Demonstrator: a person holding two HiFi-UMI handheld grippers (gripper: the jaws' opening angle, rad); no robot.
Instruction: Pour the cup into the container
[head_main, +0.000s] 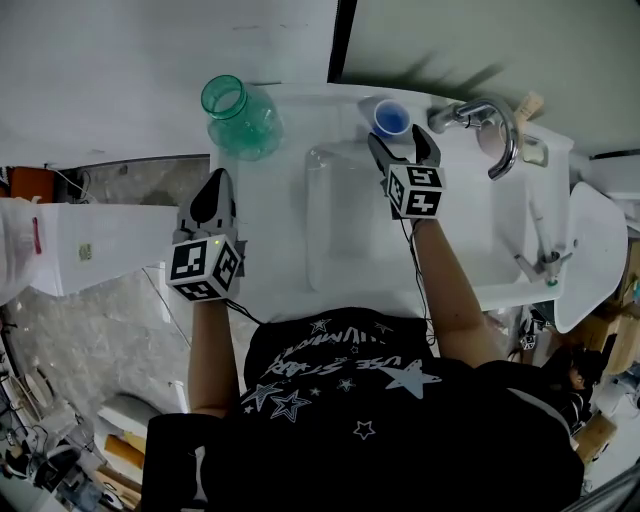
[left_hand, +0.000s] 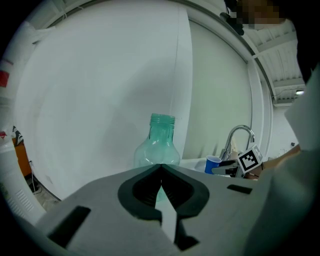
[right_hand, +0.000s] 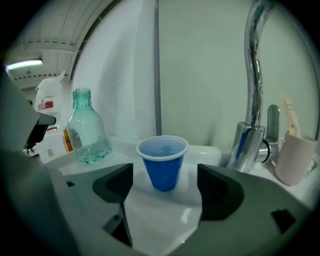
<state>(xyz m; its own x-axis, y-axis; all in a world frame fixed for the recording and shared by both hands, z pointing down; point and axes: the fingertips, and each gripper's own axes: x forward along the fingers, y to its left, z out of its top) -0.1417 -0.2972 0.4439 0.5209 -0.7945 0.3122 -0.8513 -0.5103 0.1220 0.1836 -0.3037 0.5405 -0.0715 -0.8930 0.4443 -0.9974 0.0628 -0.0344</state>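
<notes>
Closest to me, my right hand-held gripper (right_hand: 165, 192) stands wide and empty. Its gap lines up on the cup (right_hand: 163, 161), upright just ahead on the sink ledge (right_hand: 207, 150). My left hand-held gripper (left_hand: 161, 172), closed on nothing, faces the bottle (left_hand: 157, 145).

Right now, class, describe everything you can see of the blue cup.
The blue cup is small, tapered and plastic-looking, with a pale rolled rim. It stands upright on the white sink ledge, beside the faucet base. Its contents are unclear. The right gripper, jaws apart, sits just short of it, touching nothing.
</notes>
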